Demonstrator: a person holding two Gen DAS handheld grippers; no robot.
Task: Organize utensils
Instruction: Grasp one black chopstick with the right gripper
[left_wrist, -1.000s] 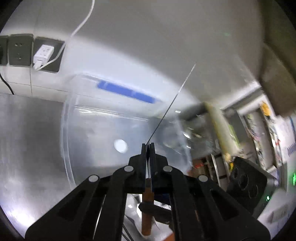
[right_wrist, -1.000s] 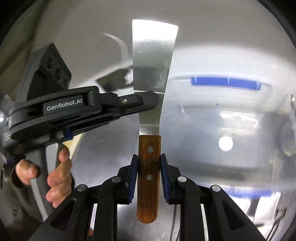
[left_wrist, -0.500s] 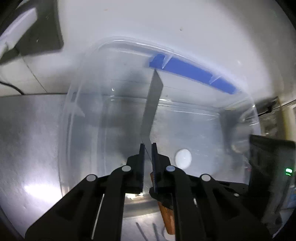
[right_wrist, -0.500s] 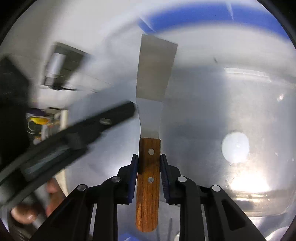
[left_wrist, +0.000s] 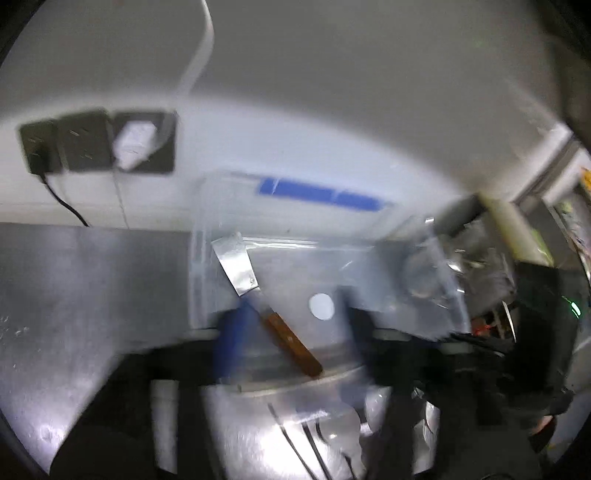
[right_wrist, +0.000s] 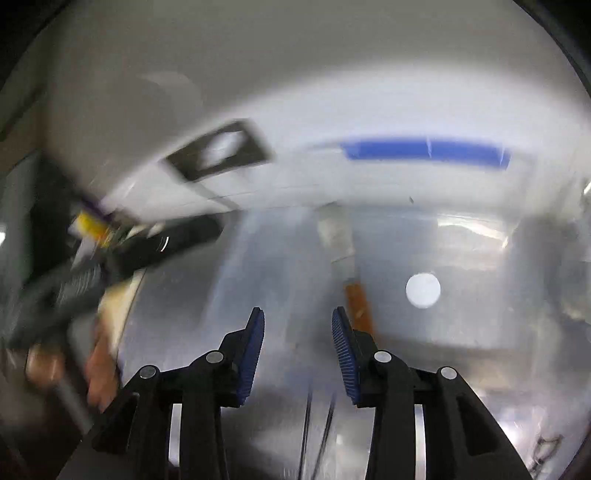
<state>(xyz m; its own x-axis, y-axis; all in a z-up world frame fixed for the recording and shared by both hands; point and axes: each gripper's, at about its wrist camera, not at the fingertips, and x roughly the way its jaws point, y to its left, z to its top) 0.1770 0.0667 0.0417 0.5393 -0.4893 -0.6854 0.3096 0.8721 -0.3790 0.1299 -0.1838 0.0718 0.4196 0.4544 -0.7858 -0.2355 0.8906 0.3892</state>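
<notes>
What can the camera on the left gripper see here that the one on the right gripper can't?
Only the left wrist view shows the dark cord hanging from the wall sockets and the white cable running up the wall.

Only the right wrist view shows the right gripper sharply, open and holding nothing, and a blurred hand at the left edge.

Both show the wooden-handled spatula lying in the clear plastic bin with its blue handle.
</notes>
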